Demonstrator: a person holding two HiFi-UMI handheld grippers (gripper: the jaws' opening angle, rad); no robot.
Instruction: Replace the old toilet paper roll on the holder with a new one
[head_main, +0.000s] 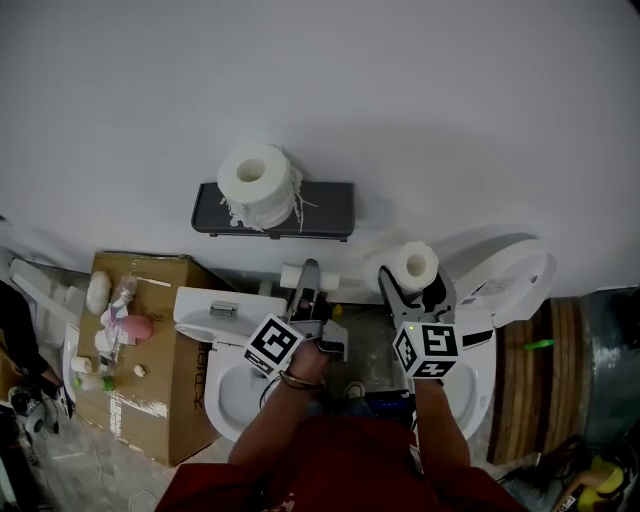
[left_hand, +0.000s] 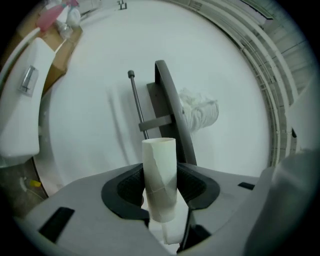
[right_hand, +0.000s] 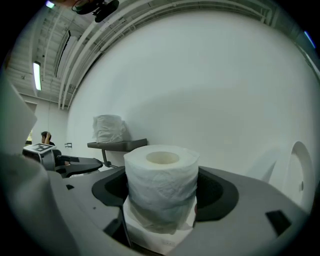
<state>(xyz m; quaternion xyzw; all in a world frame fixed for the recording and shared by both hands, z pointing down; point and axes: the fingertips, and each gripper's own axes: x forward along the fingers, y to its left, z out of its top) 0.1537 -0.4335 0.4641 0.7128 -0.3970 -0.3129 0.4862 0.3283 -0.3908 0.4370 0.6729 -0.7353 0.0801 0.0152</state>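
Note:
An empty cardboard tube (left_hand: 160, 175) (head_main: 290, 276) stands between the jaws of my left gripper (left_hand: 160, 189) (head_main: 306, 280), which is shut on it. My right gripper (right_hand: 161, 194) (head_main: 412, 284) is shut on a full white toilet paper roll (right_hand: 161, 185) (head_main: 414, 264). Both grippers are held level, a short way off the white wall. On the wall hangs the dark holder shelf (head_main: 325, 210) (left_hand: 169, 107) (right_hand: 117, 145); its bare metal rod (left_hand: 137, 107) carries nothing. A ragged spare roll (head_main: 258, 185) (left_hand: 201, 112) (right_hand: 108, 128) sits on top of the shelf.
Below my hands is a white toilet, its tank (head_main: 215, 305) (left_hand: 20, 100) to the left and its raised lid (head_main: 510, 280) to the right. A cardboard box (head_main: 150, 360) with small toiletries stands at the far left. A wooden stool (head_main: 545, 370) is at the right.

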